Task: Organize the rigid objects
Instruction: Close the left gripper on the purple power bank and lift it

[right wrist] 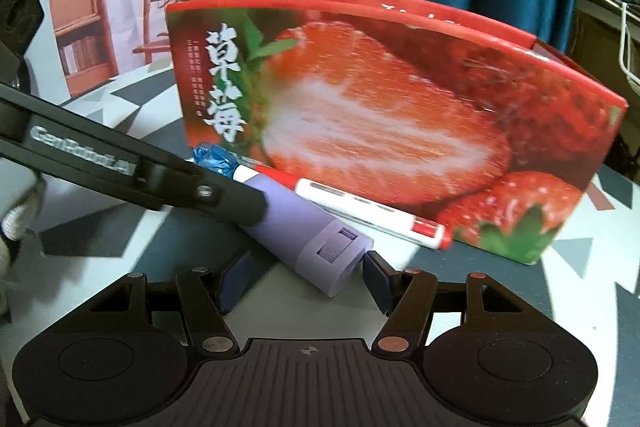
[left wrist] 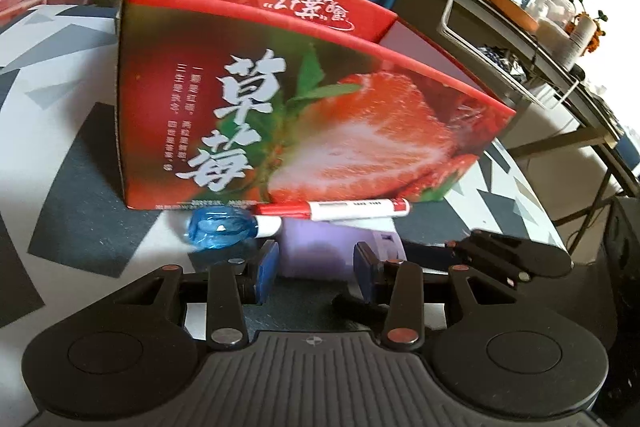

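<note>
Lilac plastic, a short cylinder (right wrist: 316, 239), lies on the patterned tabletop (left wrist: 52, 131) nearest both cameras, its ribbed end toward the right gripper (right wrist: 306, 281). That gripper's jaws stand wide apart on either side of the ribbed end, not touching it and holding nothing. Judgement: it is lined up to take the cylinder by that end.

Left gripper (left wrist: 316, 273): in its own view the blue pads stand apart with the cylinder (left wrist: 320, 247) showing between and just beyond them; contact cannot be confirmed, and nothing is lifted. In the right view one of its fingers (right wrist: 240, 201) overlaps the cylinder's far end. Judgement: it steadies or frames the piece so it will not roll.

Just behind the cylinder, a red and white pen (left wrist: 332, 211) with a clear blue cap (left wrist: 220, 229) lies along the foot of the strawberry box (left wrist: 280, 107), which keeps it from rolling farther.

The box stands upright, top open, with a divider visible inside; its contents are hidden. Judgement: it is the likely receptacle, with both loose items yet to go in
</note>
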Available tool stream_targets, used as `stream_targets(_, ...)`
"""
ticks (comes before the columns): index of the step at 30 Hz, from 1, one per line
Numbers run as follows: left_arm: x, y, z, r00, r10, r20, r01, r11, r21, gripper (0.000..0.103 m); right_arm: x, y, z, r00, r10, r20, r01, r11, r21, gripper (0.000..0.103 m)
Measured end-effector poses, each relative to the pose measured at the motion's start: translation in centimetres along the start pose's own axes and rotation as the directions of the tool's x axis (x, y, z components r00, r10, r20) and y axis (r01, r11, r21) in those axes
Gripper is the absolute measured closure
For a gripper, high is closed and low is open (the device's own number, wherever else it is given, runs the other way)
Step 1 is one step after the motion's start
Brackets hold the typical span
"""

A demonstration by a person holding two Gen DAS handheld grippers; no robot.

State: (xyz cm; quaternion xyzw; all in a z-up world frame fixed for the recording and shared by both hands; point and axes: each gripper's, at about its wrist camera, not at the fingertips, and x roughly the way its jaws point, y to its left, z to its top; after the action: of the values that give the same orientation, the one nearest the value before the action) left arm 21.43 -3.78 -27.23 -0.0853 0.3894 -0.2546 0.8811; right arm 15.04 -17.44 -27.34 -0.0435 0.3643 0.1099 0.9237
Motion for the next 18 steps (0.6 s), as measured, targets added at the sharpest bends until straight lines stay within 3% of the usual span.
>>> stream_targets(5, 0.2, -0.1, 0.2, 0.998, 0.055, 0.029, -0.056, 0.998, 0.043, 0.059, 0.3, 1.6, 0.1, 0.999, -0.030, 0.024, 0.029, 0.999, 0.032, 0.047)
stream_targets(9, 0.1, 0.6, 0.1, 0.999, 0.038, 0.039, -0.039, 0.999, 0.017, 0.060, 0.2, 1.9, -0.3, 0.996, -0.064, 0.058, 0.061, 0.997, 0.049, 0.055)
stream_targets(18, -0.7, 0.4, -1.2, 0.999, 0.028, 0.043, -0.030, 0.999, 0.028, 0.061, -0.3, 1.6, -1.1, 0.995, -0.066, 0.081, 0.062, 0.997, 0.045, 0.057)
